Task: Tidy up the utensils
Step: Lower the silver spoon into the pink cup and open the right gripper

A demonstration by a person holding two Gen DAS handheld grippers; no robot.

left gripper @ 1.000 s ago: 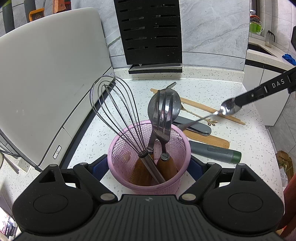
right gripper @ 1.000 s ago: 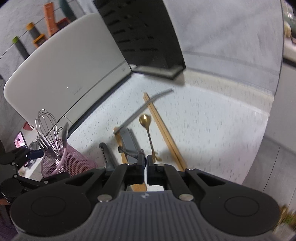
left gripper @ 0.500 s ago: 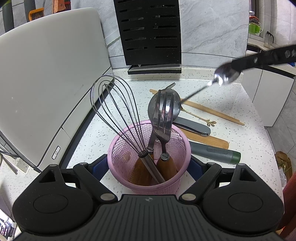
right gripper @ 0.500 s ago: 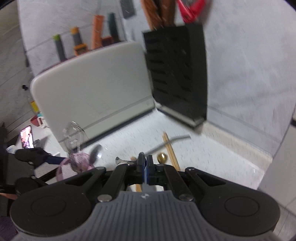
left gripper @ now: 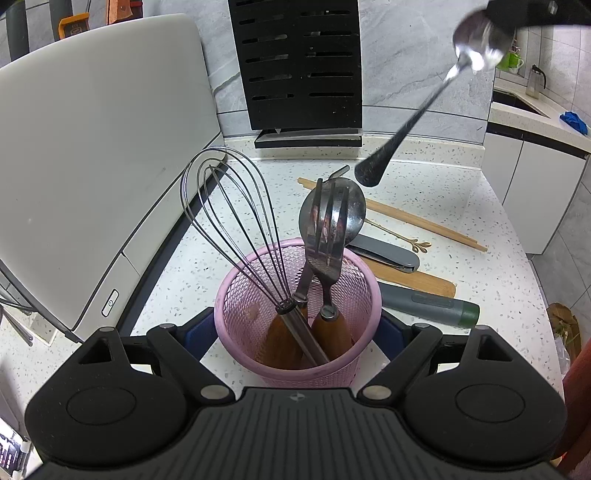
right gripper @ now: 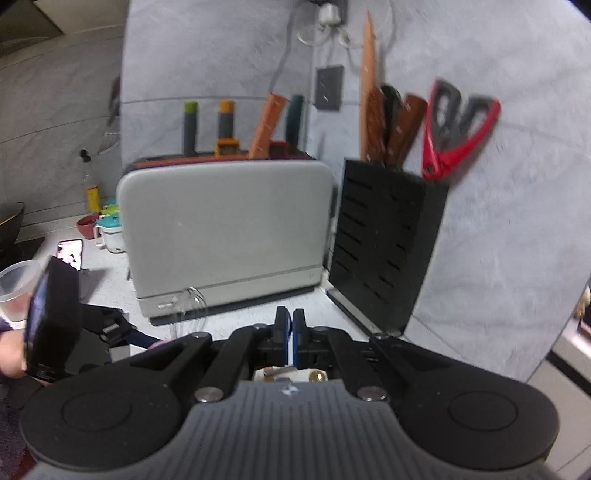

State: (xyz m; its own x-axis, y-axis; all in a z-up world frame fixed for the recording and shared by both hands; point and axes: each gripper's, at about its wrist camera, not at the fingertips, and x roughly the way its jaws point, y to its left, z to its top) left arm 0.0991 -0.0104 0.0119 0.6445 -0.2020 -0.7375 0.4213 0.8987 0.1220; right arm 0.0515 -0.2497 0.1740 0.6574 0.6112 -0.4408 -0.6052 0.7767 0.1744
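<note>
Jaws of right gripper (left gripper: 517,14) clamped on spoon (left gripper: 417,114) bowl; handle slants down-left toward pink basket (left gripper: 295,373), itself clamped by left gripper (left gripper: 297,332).

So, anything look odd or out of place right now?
Only the grip: the right gripper holds the spoon by its bowl, handle hanging down above the pink basket. Chopsticks, a gold spoon and a green-tipped tool lie loose behind it. Nothing spilled or broken.
</note>
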